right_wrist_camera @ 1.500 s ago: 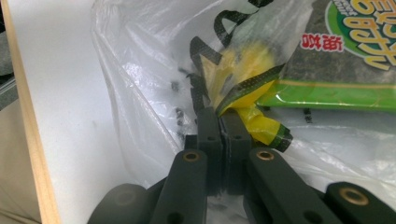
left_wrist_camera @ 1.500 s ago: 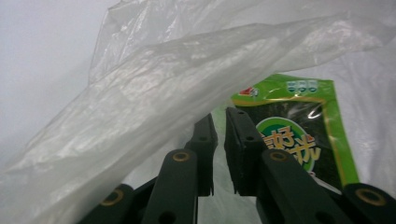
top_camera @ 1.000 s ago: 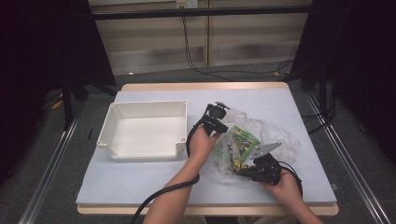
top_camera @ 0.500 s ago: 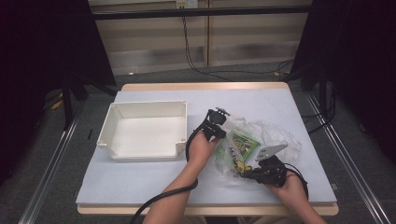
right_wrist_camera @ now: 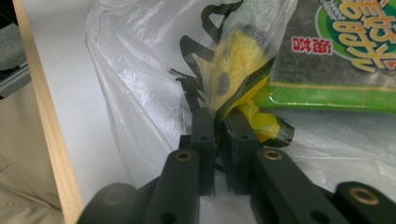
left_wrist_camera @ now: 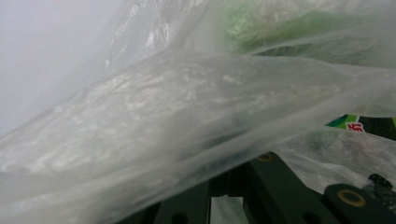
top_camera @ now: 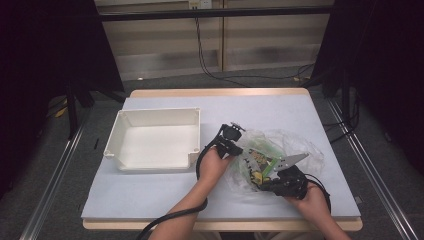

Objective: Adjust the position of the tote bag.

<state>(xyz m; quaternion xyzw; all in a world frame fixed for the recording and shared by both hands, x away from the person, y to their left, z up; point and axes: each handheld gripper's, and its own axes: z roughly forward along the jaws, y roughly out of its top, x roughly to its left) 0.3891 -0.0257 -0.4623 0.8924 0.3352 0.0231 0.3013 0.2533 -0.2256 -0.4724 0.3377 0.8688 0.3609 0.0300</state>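
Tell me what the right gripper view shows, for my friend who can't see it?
The right gripper pinches a clear plastic bag where a yellow-and-black packet sits inside. A green packet lies beside it, and the table's wooden edge runs along the left.

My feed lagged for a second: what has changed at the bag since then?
The left gripper edged down onto the clear plastic bag, its fingers closing on the film. The right gripper, pinching the yellow-and-black packet, has just eased slightly. White tray unmoved.
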